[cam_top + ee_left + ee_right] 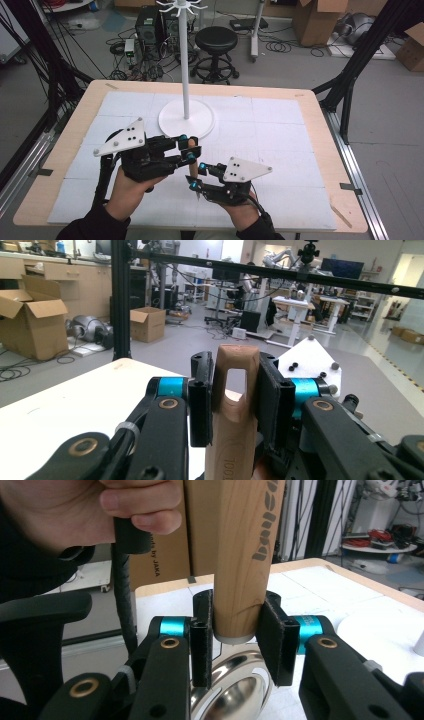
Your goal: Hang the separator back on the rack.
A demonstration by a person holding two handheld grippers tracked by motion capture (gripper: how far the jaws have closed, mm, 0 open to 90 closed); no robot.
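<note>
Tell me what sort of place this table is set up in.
Likely a robotics lab or workshop: open cardboard boxes on the floor, black computer towers with tangled cables, and black metal frame struts around the wooden table.

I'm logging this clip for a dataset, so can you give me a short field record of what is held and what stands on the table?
held item: wooden-handled ladle, handle has hanging slot
left gripper: shut on handle's slotted end
right gripper: shut on handle near steel bowl
table: wooden, white mat
standing item: white hook stand, round base
</note>
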